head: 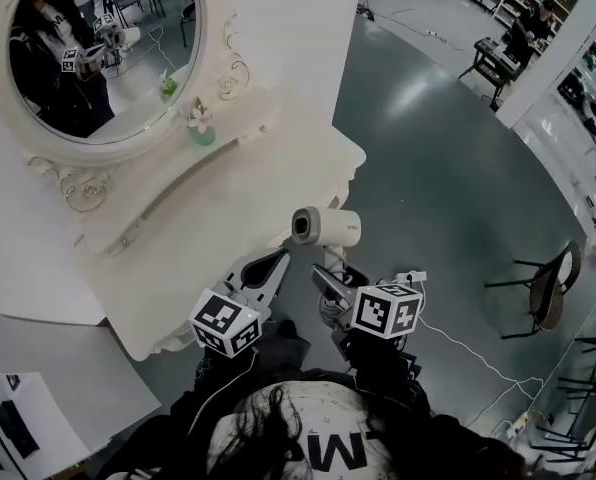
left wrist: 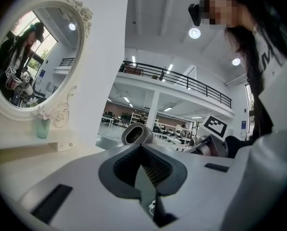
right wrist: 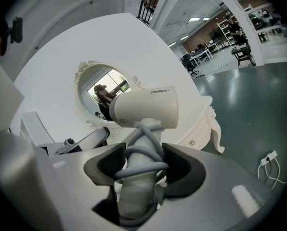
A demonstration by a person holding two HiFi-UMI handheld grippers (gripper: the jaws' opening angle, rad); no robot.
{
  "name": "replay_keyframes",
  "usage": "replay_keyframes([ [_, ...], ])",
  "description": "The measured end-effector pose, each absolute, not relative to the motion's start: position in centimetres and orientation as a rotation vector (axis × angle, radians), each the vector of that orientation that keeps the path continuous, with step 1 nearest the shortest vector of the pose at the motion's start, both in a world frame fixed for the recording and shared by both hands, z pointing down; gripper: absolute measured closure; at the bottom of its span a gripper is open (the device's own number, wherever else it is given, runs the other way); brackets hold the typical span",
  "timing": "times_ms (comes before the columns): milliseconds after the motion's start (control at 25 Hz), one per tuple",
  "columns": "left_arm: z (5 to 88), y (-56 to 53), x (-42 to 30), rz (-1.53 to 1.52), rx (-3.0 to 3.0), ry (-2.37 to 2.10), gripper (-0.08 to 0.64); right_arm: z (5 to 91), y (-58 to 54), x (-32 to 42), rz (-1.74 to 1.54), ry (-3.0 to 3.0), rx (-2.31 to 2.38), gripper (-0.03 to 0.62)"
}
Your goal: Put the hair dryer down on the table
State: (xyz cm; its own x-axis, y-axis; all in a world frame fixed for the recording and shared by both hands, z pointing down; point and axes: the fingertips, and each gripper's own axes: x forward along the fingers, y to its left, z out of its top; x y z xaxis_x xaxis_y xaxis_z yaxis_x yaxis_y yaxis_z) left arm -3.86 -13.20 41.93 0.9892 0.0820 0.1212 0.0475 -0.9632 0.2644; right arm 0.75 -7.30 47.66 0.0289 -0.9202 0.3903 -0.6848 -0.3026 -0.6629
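the person's dark hair [head: 278, 423] fills the bottom of the head view, and just past it the two marker cubes ride side by side. the right gripper [head: 330, 280] is clamped on the handle of the hair dryer [head: 326, 226]. the dryer's barrel lies level, with one round end turned toward the table [head: 228, 183]. the dryer hangs in the air just off the table's front edge, over the floor [head: 428, 148], resting on nothing. the left gripper [head: 276, 260] sits close beside it, not touching the dryer.

only the right gripper view shows the grip itself. both pads press the handle, and a grey cord [right wrist: 144, 154] is wound round the handle in several loops between them. only the left gripper view shows that its own jaws meet at the tips with nothing in them, and it looks straight at the dryer's round end. the head view alone gives the layout.

the table top is bare along its wavy front edge. a small green vase [head: 201, 128] stands far back, under the oval mirror [head: 98, 48]. to the right of the dryer the floor is open. a chair [head: 548, 288] stands well apart, and a white cable [head: 473, 358] lies on the floor near the person's right side.
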Motion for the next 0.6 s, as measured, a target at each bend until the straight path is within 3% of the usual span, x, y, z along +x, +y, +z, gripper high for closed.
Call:
replay_keyframes([
  [600, 41.8, -17.8, 1.8, 0.149, 2.863, 0.188, 0.565, 47.7, -11.4, 6.3, -1.143, 1.588, -2.098, 0.347],
])
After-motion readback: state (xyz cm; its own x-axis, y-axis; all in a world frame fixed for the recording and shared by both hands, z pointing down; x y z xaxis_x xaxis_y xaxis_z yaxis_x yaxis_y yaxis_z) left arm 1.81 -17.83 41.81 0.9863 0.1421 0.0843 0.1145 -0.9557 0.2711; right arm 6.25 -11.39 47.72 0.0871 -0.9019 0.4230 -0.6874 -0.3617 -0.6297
